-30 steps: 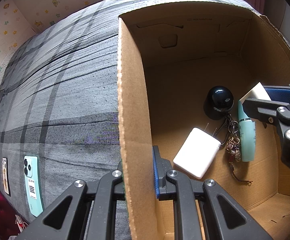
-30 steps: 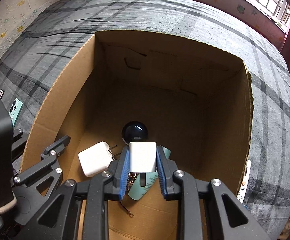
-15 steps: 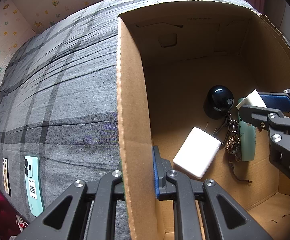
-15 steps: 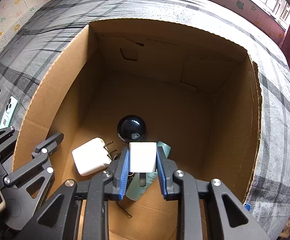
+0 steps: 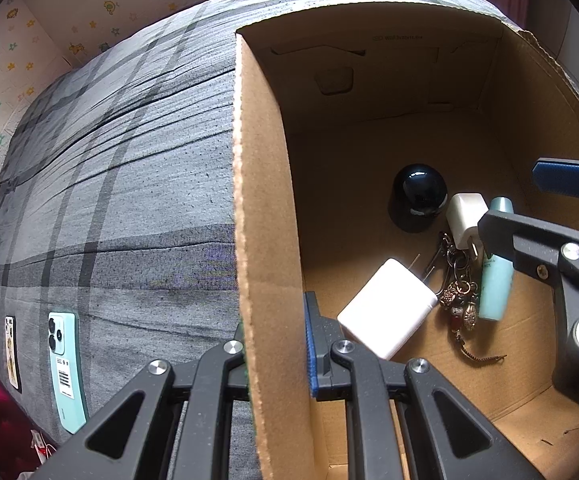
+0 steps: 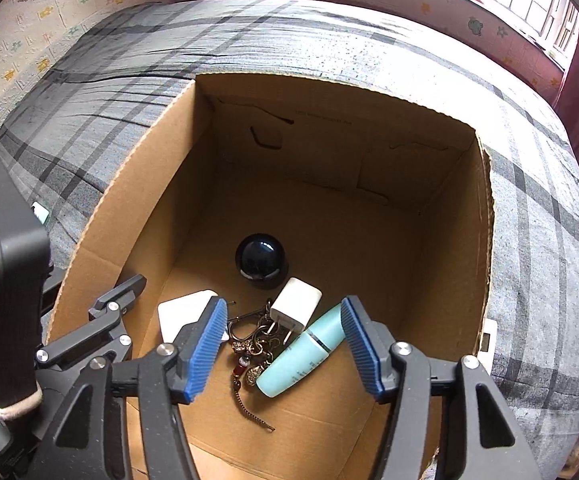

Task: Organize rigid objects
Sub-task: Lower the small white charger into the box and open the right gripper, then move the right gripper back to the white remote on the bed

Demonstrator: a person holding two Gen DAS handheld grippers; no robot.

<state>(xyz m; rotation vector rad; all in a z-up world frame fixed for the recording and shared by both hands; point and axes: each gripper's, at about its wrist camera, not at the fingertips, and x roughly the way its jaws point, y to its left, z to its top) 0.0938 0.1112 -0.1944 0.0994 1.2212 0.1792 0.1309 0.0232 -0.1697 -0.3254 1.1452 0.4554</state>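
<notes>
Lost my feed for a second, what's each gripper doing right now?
Left gripper: shut on the cardboard box wall.
Right gripper: jaws opening, nothing between them; the small white charger lies in the box.

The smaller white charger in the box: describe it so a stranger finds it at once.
Look inside the cardboard box on the grey plaid bed. On its floor, just in front of the dark glossy dome, lies the small white plug cube, against the teal tube; the other white charger is larger and flatter.

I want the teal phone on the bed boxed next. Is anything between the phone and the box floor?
Yes: the box's near cardboard wall stands between the teal phone and the floor, and the left gripper is clamped on that wall. The box top is open, so lifting over clears it.
</notes>
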